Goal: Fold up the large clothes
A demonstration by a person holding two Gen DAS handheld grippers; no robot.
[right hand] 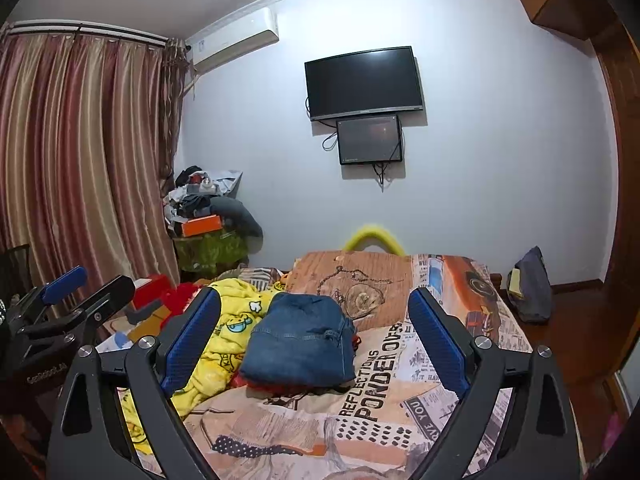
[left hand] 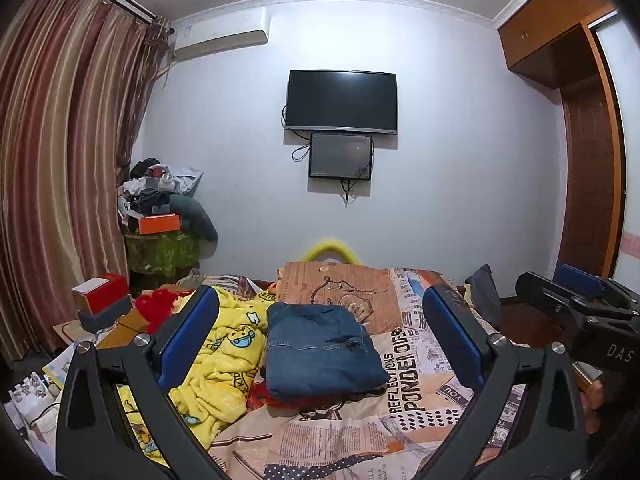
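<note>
Bedspread [right hand: 384, 364] print: "REFLECTIONS PONDER OVER".

Dim bluish indoor light, sharp focus (edges bowed, vignetted).

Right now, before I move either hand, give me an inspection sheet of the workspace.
Surface: bed under a newsprint-pattern cover, rumpled.
Job's things: denim garment lies folded on the bed, touched by neither gripper.
Clutter: yellow cartoon blanket bunched beside the denim; red item beyond it; piled boxes and clothes in the corner.
Grippers: left gripper open, nothing between its fingers; right gripper open, empty.
Cables: loose wires hang from the two wall screens; none on the bed.
Surroundings: striped curtain, air conditioner, wooden wardrobe.
</note>
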